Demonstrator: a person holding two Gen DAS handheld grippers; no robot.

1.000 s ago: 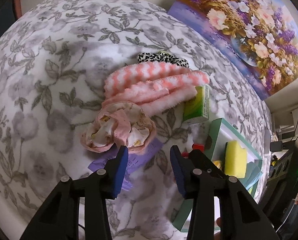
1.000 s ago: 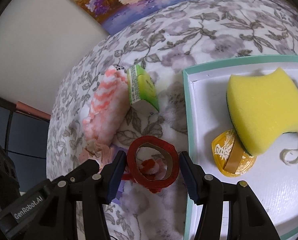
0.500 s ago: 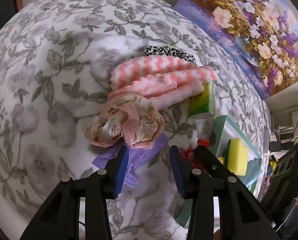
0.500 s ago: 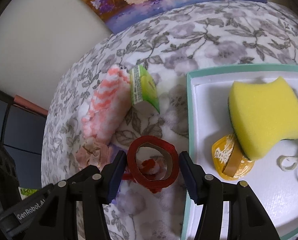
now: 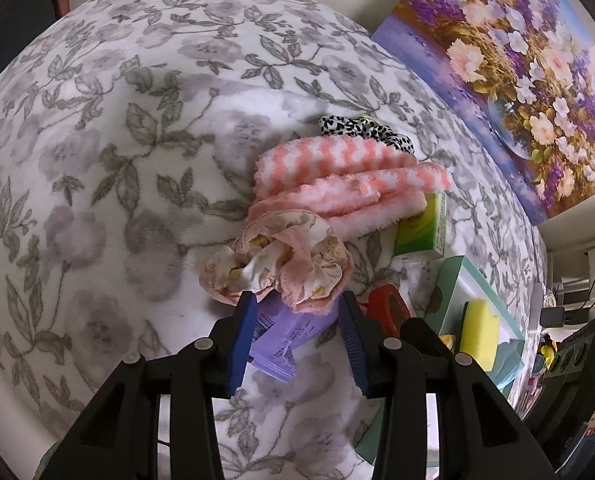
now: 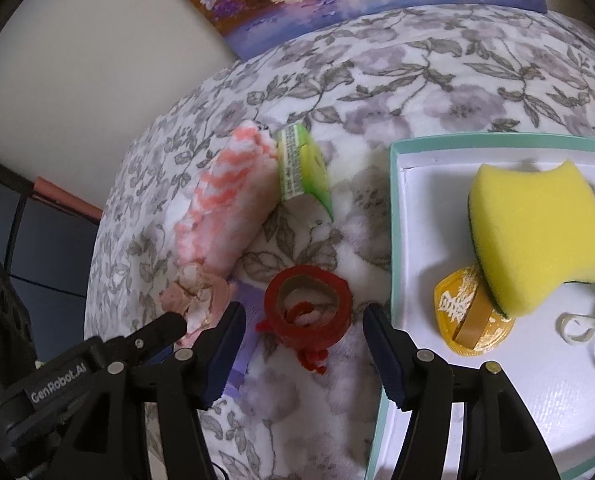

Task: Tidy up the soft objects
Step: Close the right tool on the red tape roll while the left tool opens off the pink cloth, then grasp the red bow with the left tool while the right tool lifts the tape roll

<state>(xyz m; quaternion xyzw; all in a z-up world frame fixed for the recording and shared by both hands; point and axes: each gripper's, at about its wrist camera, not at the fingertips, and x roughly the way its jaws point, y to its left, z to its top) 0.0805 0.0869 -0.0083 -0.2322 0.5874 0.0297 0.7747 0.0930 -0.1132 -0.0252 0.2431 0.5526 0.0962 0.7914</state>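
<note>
My left gripper (image 5: 297,300) stands open over a purple packet (image 5: 285,340), its tips at the near edge of a crumpled pink cloth (image 5: 281,260). Behind the cloth lie a folded pink-and-white towel (image 5: 345,184) and a leopard-print scrunchie (image 5: 361,130). My right gripper (image 6: 304,316) straddles a red tape roll (image 6: 337,320) on the floral blanket; its jaws are opening and the pads stand clear of the roll. The towel (image 6: 225,200) and the cloth (image 6: 193,296) lie to the left of that roll.
A green box (image 6: 305,168) leans against the towel. The teal-rimmed tray (image 6: 393,240) on the right holds a yellow sponge (image 6: 537,232), a gold packet (image 6: 469,312) and white strings (image 6: 581,328). A flower painting (image 5: 517,72) leans on the wall behind.
The left gripper has moved closer to the pink cloth, whose edge now sits between its tips. The right jaws have spread a little wider around the red roll.
</note>
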